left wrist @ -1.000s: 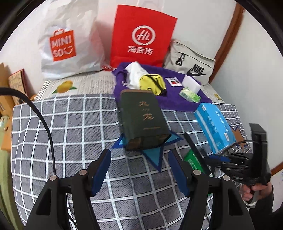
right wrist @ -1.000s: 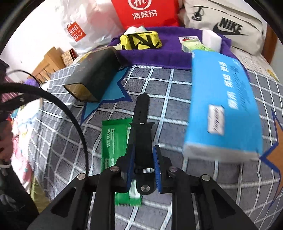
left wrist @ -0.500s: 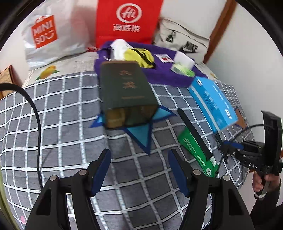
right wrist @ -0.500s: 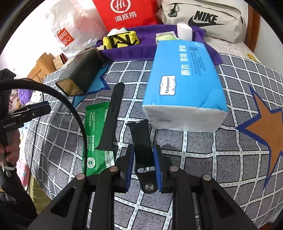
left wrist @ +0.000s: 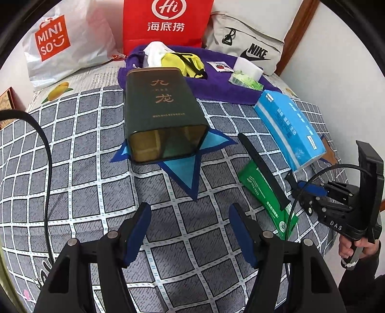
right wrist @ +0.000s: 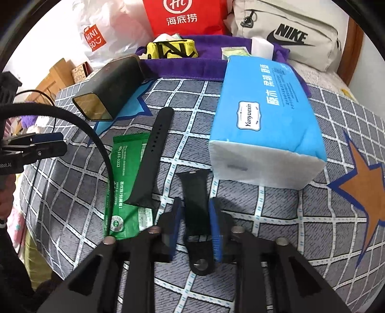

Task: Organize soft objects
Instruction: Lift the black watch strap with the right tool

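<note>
My right gripper (right wrist: pixel 195 224) is shut on a short black watch strap piece (right wrist: pixel 196 192) and holds it just above the checked bedspread, in front of a blue tissue pack (right wrist: pixel 267 120). The long black strap piece (right wrist: pixel 154 154) lies across a green sachet (right wrist: pixel 125 183) to the left. My left gripper (left wrist: pixel 190 231) is open and empty over the bedspread, in front of a dark green tin (left wrist: pixel 161 113) that lies on its side. The right gripper also shows in the left wrist view (left wrist: pixel 300 187) at the right. A purple towel (left wrist: pixel 216 86) behind carries a yellow pouch (left wrist: pixel 185 62).
A red bag (left wrist: pixel 166 21), a white MINISO bag (left wrist: pixel 60 45) and a grey Nike bag (left wrist: pixel 247 45) stand along the wall. A white block (left wrist: pixel 247 68) and a small green packet (left wrist: pixel 245 81) lie on the towel. A wooden bed frame (left wrist: pixel 300 31) rises at the right.
My right gripper has pulled the short strap piece back and to the right, away from the long piece, which now lies on the green sachet. My left gripper has shifted its view slightly.
</note>
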Action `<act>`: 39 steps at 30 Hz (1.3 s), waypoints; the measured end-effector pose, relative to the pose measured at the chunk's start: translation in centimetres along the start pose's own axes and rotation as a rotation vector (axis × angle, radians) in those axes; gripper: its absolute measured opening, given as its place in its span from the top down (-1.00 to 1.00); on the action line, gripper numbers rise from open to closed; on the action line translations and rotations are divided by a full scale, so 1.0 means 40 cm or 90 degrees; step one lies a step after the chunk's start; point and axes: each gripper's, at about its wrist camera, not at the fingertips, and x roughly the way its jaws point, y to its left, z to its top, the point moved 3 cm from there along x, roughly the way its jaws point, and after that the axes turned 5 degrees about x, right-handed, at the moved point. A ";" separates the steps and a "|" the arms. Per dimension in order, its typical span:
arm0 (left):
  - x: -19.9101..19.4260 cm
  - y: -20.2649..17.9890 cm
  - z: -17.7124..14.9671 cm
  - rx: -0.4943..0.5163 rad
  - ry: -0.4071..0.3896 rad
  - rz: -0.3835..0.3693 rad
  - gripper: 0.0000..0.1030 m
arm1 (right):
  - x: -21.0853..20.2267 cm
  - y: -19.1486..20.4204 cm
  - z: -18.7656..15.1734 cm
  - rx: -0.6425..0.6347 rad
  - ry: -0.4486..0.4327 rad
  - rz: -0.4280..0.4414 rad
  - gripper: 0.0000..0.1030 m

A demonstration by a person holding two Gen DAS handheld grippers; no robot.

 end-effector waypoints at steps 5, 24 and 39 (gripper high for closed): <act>-0.010 0.017 -0.006 -0.007 -0.003 0.017 -0.26 | -0.025 -0.010 -0.013 0.013 0.001 0.036 0.59; 0.010 0.046 -0.014 -0.030 0.007 0.034 -0.27 | -0.076 -0.061 -0.045 0.043 0.005 0.070 0.68; 0.042 -0.011 -0.007 -0.004 0.031 0.012 -0.27 | -0.015 -0.019 -0.034 0.009 -0.020 -0.029 0.58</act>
